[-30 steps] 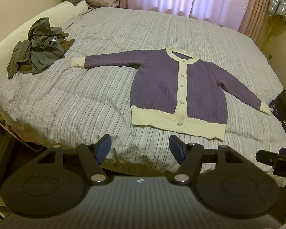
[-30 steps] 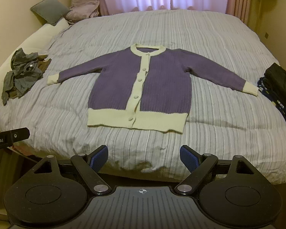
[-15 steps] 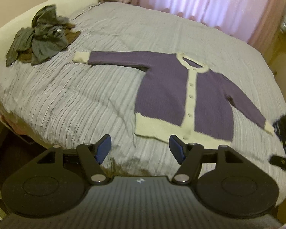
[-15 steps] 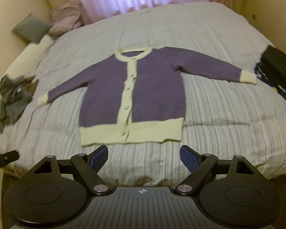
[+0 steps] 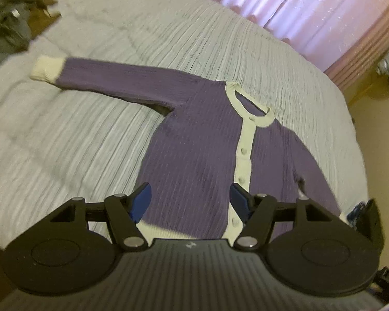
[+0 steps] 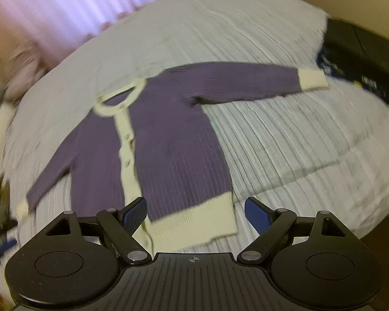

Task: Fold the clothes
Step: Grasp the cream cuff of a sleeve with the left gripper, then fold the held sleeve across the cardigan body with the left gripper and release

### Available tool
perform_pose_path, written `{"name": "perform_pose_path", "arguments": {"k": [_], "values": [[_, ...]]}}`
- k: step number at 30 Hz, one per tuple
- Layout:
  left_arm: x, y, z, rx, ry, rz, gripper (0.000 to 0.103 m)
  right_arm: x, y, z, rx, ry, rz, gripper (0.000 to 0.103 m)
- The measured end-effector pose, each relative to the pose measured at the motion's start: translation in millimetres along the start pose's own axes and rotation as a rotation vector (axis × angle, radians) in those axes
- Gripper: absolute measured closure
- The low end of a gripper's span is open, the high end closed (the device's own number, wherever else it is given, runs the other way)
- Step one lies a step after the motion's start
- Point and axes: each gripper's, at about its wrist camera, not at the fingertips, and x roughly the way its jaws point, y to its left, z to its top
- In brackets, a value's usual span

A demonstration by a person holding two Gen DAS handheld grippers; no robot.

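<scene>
- The cardigan (image 5: 194, 145) lies flat and buttoned on the bed (image 5: 77, 134), hem toward the near edge, both sleeves spread out toward the bed's two sides, collar pointing at the curtained far edge.
- Our left gripper (image 5: 190, 199) hangs over the lower left panel with its jaws spread and nothing between them; our right gripper (image 6: 195, 213) hangs over the cream hem band (image 6: 194, 225) by the lower right corner of the garment, equally wide and empty.
- We judge the main risk to be a shallow pinch: the knit is soft and ribbed, so a finger could catch only the top layer or drag the striped cover up with it, skewing the fold.
- Uneven timing between our two grippers could twist the body and pull the button placket (image 5: 243, 155) off line.
- Compared with half a second ago, both cameras sit far closer and lower: the cardigan fills each view, the hem is now at the fingertips, and the blur suggests we are moving fast.
- The grey clothes heap (image 5: 5, 20) at the left side and the dark folded pile (image 6: 360, 57) at the right side have slid to the view margins.
</scene>
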Motion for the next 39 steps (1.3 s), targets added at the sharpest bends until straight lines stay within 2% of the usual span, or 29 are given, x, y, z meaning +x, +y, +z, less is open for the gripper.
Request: {"name": "perform_pose_path", "arguments": {"k": [3,5,8,12,14,19,22,26,29,31,32,33,34,36,39], "values": [[33.9,24.1,30.6,-0.039,0.003,0.011,0.040,25.5,3.2,14.4,0.099,0.008,-0.021,0.018],[56.3,41.2,48.5,-0.076,0.007,0.020,0.040,43.1,8.6,18.6,0.118,0.026,-0.055,0.018],[87.7,81.1,70.7,-0.193,0.000,0.046,0.041,70.2,17.0,22.0,0.128,0.068,-0.117,0.018],[118.1,141.8,92.0,-0.395,-0.070,0.109,0.042,106.3,27.0,20.0,0.117,0.122,-0.157,0.018],[127.9,167.0,97.9,-0.468,-0.109,0.118,0.042,128.1,30.4,19.4,0.096,0.140,-0.184,0.018],[151.0,223.2,111.2,-0.616,-0.218,0.131,0.042,177.1,40.0,28.5,0.066,0.165,-0.190,0.018],[165.5,253.8,116.0,-0.695,-0.248,0.133,0.042,200.3,42.1,38.6,0.062,0.160,-0.178,0.018],[185.2,285.8,116.6,-0.772,-0.281,0.145,0.042,230.9,43.0,46.0,0.033,0.145,-0.173,0.018],[199.7,303.0,116.2,-0.844,-0.323,0.121,0.042,251.7,38.8,46.4,0.028,0.167,-0.190,0.018],[206.6,304.3,120.3,-0.852,-0.349,0.107,0.043,258.3,34.8,45.7,0.023,0.183,-0.189,0.018],[210.1,303.8,123.1,-0.847,-0.358,0.101,0.045,261.5,32.8,45.3,0.020,0.190,-0.189,0.018],[213.6,303.3,125.9,-0.842,-0.367,0.095,0.058,261.6,30.1,45.1,0.012,0.194,-0.188,0.018],[216.5,300.5,128.8,-0.834,-0.358,0.093,0.077,261.8,27.0,45.1,0.002,0.195,-0.191,0.018],[218.6,293.1,133.7,-0.828,-0.353,0.095,0.092,261.5,20.2,46.2,-0.013,0.195,-0.197,0.018],[203.6,261.0,143.6,-0.792,-0.423,0.067,0.094,256.0,5.0,52.2,0.012,0.183,-0.195,0.018]]}}
